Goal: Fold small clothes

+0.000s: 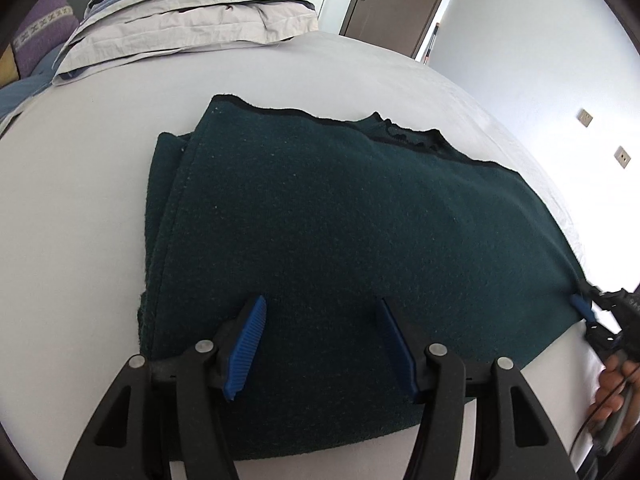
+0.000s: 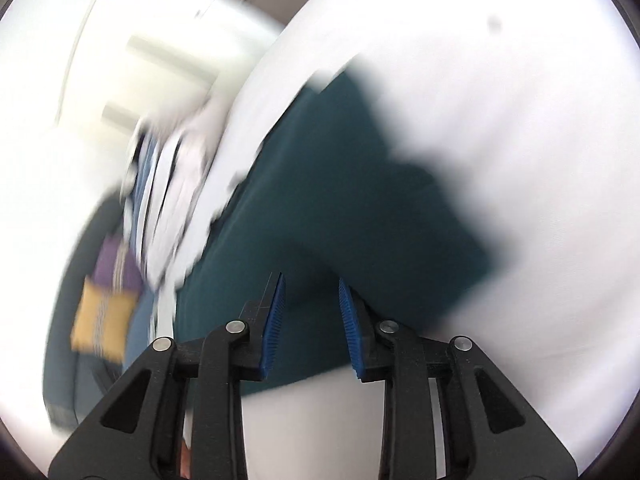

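Note:
A dark green fleece garment lies folded flat on the white bed sheet. My left gripper is open, its blue pads spread just above the garment's near edge, holding nothing. My right gripper shows at the garment's right corner in the left wrist view. In the blurred right wrist view my right gripper is open over the garment, with a gap between the pads and nothing in it.
A stack of folded grey and blue bedding lies at the far end of the bed. A purple cushion and a yellow cushion lie beside it. A brown door and white wall stand beyond the bed.

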### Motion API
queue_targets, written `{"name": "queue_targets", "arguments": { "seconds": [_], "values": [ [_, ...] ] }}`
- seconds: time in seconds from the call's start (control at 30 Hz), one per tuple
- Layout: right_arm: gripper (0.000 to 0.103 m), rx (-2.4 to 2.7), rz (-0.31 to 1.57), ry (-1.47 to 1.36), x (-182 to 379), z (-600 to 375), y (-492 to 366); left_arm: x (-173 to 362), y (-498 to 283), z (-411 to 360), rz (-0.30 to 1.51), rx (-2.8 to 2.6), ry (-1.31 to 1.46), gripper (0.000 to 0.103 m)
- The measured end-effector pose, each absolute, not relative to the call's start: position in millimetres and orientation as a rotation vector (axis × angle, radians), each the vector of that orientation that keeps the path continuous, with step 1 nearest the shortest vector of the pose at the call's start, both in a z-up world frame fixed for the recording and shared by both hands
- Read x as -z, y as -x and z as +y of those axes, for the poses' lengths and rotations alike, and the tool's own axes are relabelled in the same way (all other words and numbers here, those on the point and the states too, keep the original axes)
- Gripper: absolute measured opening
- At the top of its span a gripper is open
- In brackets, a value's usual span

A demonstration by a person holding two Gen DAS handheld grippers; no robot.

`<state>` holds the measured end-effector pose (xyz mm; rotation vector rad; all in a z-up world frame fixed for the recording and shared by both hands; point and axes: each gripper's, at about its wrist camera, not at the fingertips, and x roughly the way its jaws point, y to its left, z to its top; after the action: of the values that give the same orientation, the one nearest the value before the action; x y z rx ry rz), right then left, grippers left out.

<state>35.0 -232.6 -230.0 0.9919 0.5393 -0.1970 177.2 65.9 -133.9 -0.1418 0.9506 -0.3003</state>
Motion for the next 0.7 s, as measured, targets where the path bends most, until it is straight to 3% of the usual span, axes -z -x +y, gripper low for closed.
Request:
{"name": "queue_targets", "arguments": {
  "seconds": [0.17, 0.3, 0.37, 0.43, 0.53, 0.7],
  "values": [
    [0.033, 0.232, 0.508, -0.987, 212.0, -226.2, -13.5, 135.3, -176.4, 63.0, 0.940, 0.302, 0.119, 0.063],
    [0.034, 0.065, 0.550, -0.923, 188.9, -186.5, -31.7, 135.8, -176.1, 56.1, 0.934, 0.296, 0.083, 0.065],
    [0.041, -0.030, 0.593, -0.885, 183.9, -157.0, -53.7, 135.9, -176.2, 54.9, 0.934, 0.295, 0.074, 0.066],
    [0.042, -0.096, 0.627, -0.863, 181.1, -135.8, -68.8, 136.2, -176.0, 54.8, 0.934, 0.297, 0.071, 0.066],
    [0.047, -0.128, 0.704, -0.835, 192.4, -109.1, -82.7, 136.6, -174.9, 56.1, 0.930, 0.298, 0.065, 0.066],
    [0.046, -0.097, 0.747, -0.897, 235.7, -120.9, -91.4, 137.0, -173.3, 56.2, 0.924, 0.301, 0.053, 0.067]
  ]
}}
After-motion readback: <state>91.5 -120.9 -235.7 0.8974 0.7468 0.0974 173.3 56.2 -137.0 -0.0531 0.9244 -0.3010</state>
